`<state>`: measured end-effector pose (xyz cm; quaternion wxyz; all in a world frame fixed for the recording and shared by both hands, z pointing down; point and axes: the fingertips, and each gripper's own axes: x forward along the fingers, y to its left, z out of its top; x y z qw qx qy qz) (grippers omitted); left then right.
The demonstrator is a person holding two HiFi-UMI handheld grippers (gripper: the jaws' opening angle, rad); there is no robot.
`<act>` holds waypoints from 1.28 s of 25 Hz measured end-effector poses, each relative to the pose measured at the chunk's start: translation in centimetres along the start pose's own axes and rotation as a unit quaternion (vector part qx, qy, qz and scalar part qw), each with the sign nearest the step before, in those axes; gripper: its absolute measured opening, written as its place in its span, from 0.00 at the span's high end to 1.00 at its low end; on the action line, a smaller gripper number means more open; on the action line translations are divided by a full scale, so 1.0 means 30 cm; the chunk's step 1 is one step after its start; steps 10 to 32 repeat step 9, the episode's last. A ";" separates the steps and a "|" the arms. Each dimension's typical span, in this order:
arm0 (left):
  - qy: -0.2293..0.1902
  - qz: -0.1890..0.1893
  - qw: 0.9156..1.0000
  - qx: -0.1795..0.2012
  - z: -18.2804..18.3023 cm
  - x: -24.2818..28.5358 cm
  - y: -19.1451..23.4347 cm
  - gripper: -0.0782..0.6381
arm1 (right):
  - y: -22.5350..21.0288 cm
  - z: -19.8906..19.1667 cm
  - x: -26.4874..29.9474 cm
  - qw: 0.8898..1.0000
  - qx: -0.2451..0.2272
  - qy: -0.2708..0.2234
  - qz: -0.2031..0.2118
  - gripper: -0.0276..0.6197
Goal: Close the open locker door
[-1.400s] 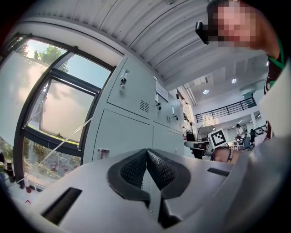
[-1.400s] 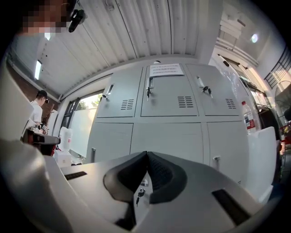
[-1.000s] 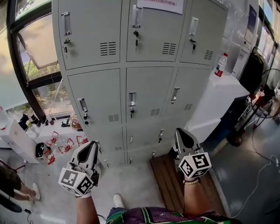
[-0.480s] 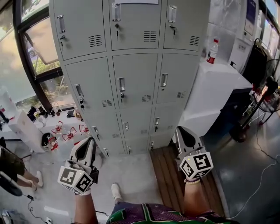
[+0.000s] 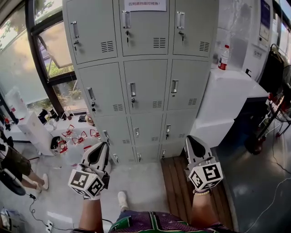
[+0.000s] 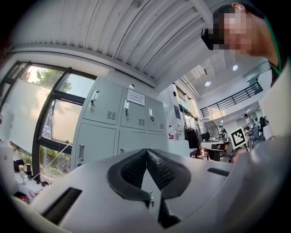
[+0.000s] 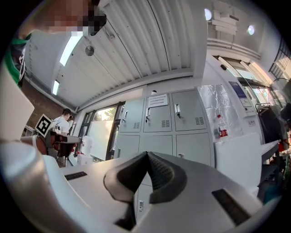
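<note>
Two items, left gripper (image 5: 101, 148) and right gripper (image 5: 190, 140), both clenched on nothing, well short of locker bank (image 5: 145, 82) showing no open door; risks: shoving a wrong panel, snagging hanging keys (image 5: 132, 102).

Locker bank squares up in the head view

The locker bank (image 5: 145, 86), skewed a second ago, now stands nearly upright. Its paper notice (image 5: 144, 5) has slid left toward the middle of the top edge, and more of the window (image 5: 52, 50) shows at left.
</note>
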<state>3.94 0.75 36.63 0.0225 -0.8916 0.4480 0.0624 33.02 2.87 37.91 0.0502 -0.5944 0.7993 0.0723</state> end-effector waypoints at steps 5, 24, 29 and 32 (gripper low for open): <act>-0.001 0.008 1.000 0.004 0.001 -0.029 -0.005 0.86 | 0.000 0.000 -0.017 1.000 0.013 -0.005 -0.001 0.95; -0.005 0.018 1.000 0.008 0.009 -0.049 0.001 0.86 | 0.014 0.008 -0.021 1.000 0.007 -0.008 0.007 0.95; -0.005 0.018 1.000 0.008 0.009 -0.049 0.001 0.86 | 0.014 0.008 -0.021 1.000 0.007 -0.008 0.007 0.95; -0.005 0.018 1.000 0.008 0.009 -0.049 0.001 0.86 | 0.014 0.008 -0.021 1.000 0.007 -0.008 0.007 0.95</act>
